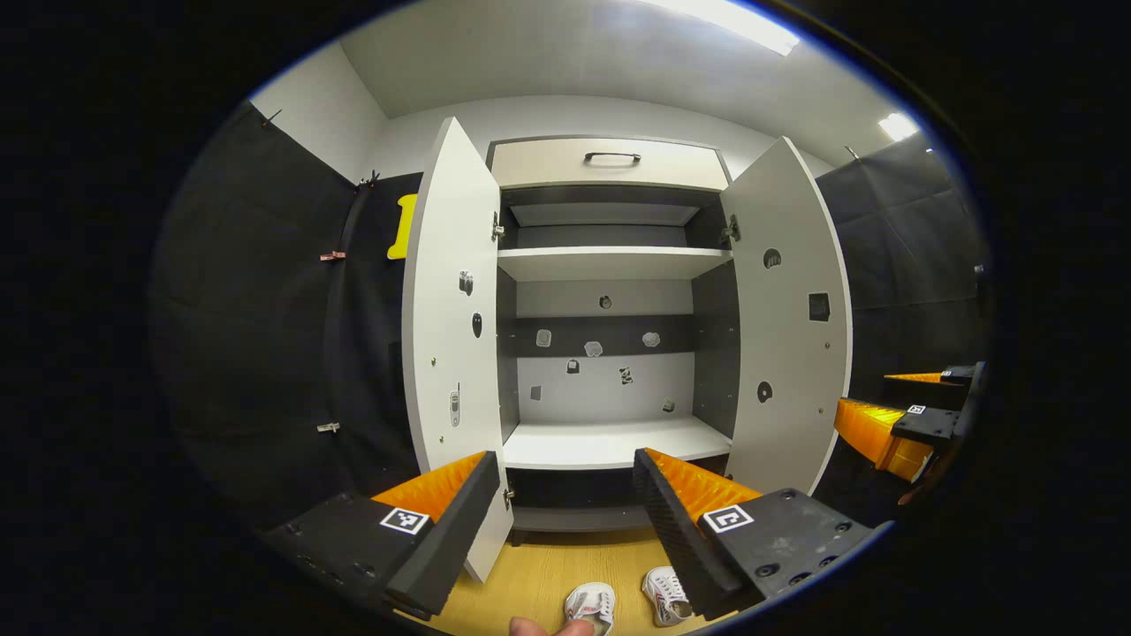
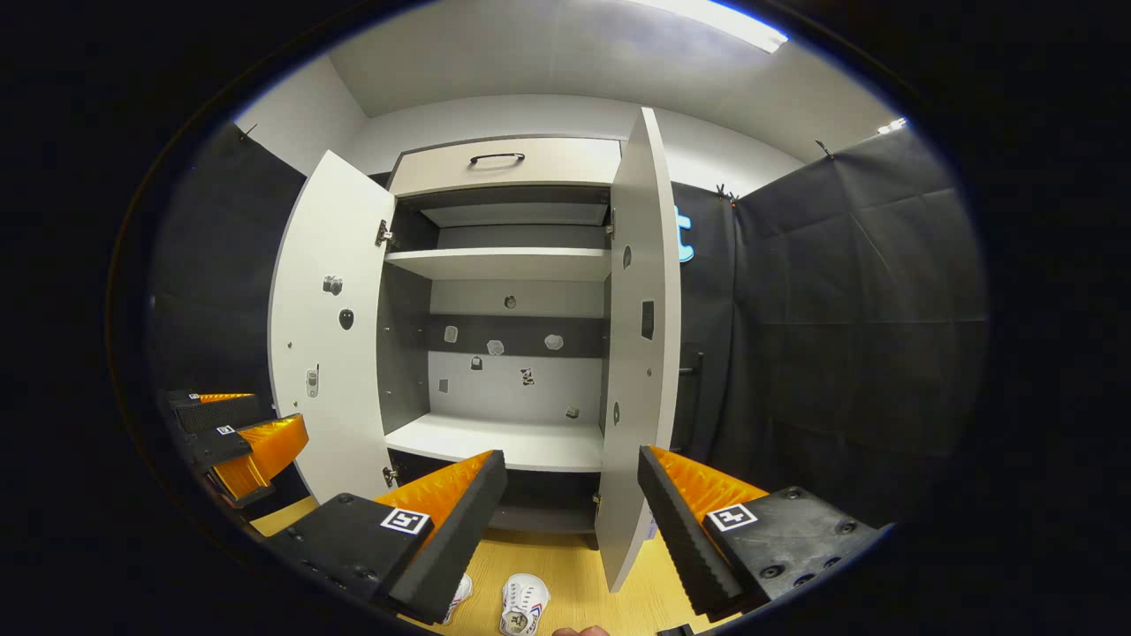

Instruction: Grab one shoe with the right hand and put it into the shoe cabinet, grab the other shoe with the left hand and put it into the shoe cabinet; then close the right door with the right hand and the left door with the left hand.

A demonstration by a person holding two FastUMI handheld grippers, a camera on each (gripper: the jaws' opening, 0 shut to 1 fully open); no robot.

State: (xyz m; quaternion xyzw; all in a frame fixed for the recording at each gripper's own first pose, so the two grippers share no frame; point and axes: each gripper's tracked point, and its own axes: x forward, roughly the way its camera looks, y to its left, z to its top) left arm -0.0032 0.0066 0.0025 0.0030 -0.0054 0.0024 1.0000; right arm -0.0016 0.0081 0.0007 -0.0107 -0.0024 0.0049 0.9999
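Both shoes (image 1: 592,608) lie on the floor (image 1: 539,574) at the frame's bottom edge, before the open cabinet (image 1: 610,353); left tool (image 1: 565,521) and right tool (image 2: 570,521) are spread and empty; the shoes appear light and soft, so grip at the collar.

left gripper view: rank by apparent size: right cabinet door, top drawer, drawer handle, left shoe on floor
1. right cabinet door
2. top drawer
3. left shoe, cut off at the bottom, and drawer handle: look alike in size, not ranked.
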